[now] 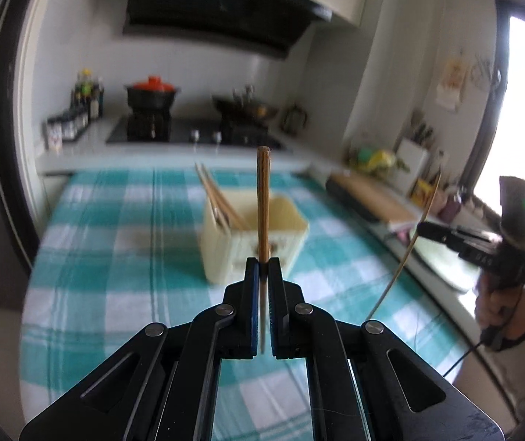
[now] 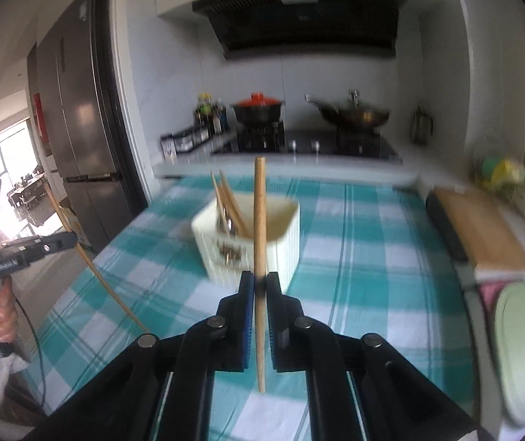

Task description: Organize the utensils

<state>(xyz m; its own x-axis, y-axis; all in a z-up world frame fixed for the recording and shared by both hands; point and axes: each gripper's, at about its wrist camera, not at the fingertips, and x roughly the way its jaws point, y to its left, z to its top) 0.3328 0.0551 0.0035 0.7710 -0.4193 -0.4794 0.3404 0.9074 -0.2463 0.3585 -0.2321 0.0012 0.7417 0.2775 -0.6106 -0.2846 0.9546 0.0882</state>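
Left gripper (image 1: 263, 268): closed on an upright chopstick (image 1: 263, 202), pinched low on its shaft | Holder (image 1: 255, 237): cream box on the checked cloth (image 1: 115, 228), chopsticks already leaning inside | Right gripper (image 2: 259, 283): closed on a second chopstick (image 2: 259, 220) | Handling: judged light, stiff, slippery; a mid-shaft hold is advised.

The left gripper (image 1: 263, 262) pinches a wooden chopstick (image 1: 263, 198) upright above the teal checked cloth (image 1: 115, 239). Behind it stands a cream utensil box (image 1: 262, 242) holding more chopsticks (image 1: 218, 198). At right, the right gripper (image 1: 424, 228) clasps another chopstick (image 1: 409, 250).
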